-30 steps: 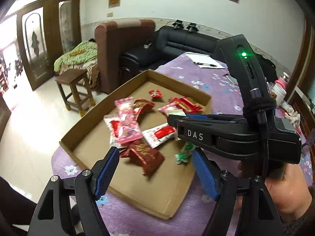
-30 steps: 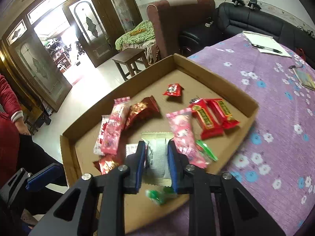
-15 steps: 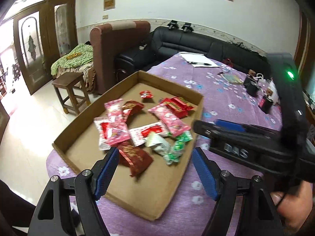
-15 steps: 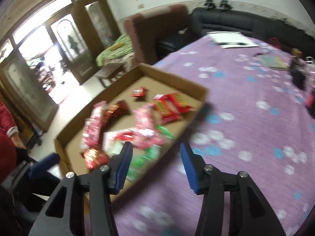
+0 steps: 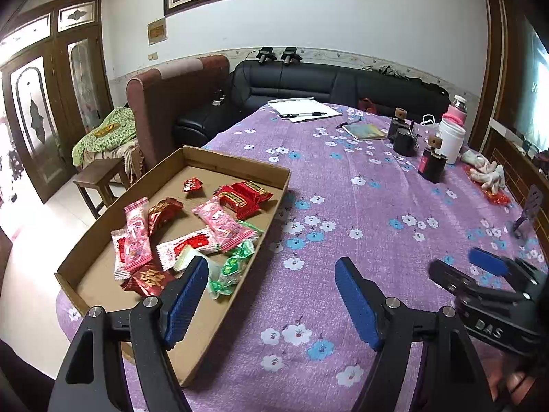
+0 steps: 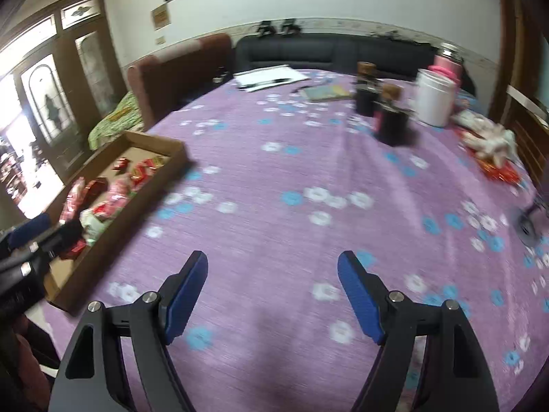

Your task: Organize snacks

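A shallow cardboard tray (image 5: pixel 236 161) sits at the table's left edge and holds several wrapped snacks: pink packets (image 5: pixel 223 219), red packets (image 5: pixel 243 195), green candies (image 5: pixel 236 264) and a white packet (image 5: pixel 187 257). My left gripper (image 5: pixel 272 295) hangs open over the tray's near right corner, nothing between its blue pads. My right gripper (image 6: pixel 272 292) is over bare purple cloth right of the tray (image 6: pixel 151 139), its jaws opening and empty. It also shows low right in the left wrist view (image 5: pixel 459 269). More red packets (image 6: pixel 497 171) lie at the far right.
Dark bottles (image 5: pixel 432 166), a white jar (image 5: pixel 451 139), a notebook (image 5: pixel 363 131) and papers with a pen (image 5: pixel 302 110) stand at the back of the table. White gloves (image 5: pixel 487 171) lie far right. A sofa, an armchair and a stool stand beyond.
My right gripper let go of the white packet in the tray, opened wide and swung right onto the cloth. My left gripper drifted right, staying open.
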The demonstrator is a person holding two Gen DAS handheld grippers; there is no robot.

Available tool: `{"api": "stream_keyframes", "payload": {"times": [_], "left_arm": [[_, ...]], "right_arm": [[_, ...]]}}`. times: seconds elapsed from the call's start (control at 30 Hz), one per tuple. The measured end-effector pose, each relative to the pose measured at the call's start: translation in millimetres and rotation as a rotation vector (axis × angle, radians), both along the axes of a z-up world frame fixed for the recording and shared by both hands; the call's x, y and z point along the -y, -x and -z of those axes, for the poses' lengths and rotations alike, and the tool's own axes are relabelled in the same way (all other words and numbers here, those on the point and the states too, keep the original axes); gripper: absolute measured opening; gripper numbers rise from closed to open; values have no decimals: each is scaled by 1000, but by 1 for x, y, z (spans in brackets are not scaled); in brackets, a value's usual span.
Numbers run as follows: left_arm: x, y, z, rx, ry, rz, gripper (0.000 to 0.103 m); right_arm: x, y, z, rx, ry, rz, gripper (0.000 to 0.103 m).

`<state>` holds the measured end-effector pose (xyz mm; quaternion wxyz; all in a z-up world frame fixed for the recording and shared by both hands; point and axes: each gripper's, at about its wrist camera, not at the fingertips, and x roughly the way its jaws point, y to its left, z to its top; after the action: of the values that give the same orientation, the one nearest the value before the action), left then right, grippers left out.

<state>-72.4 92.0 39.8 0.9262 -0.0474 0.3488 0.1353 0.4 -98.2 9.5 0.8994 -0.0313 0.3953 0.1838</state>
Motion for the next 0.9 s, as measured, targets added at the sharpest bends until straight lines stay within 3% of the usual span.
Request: {"api": "stream_keyframes", "payload": {"times": [0.2, 0.3, 0.47, 0.53, 0.63, 0.8, 0.9], "left_arm": [[-1, -2, 6, 3, -32, -51, 80], [-6, 1, 6, 16, -47, -81, 89], [-12, 8, -2, 82, -66, -62, 96], [-15, 11, -4, 95, -23, -23, 102], [-19, 14, -7, 129, 31, 27, 102], [-18, 12, -10, 115, -57, -1, 102], [-24, 15, -8, 95, -54, -47, 102]], "right_arm": [[24, 3, 16, 42, 75, 69, 83], [29, -3, 30, 7, 71, 71, 84], [21, -10, 56, -74, 122, 50, 85], [21, -9, 56, -60, 119, 48, 91], [19, -9, 59, -72, 126, 38, 92], [19, -9, 60, -76, 124, 37, 94], [20, -9, 59, -80, 125, 38, 97]]}}
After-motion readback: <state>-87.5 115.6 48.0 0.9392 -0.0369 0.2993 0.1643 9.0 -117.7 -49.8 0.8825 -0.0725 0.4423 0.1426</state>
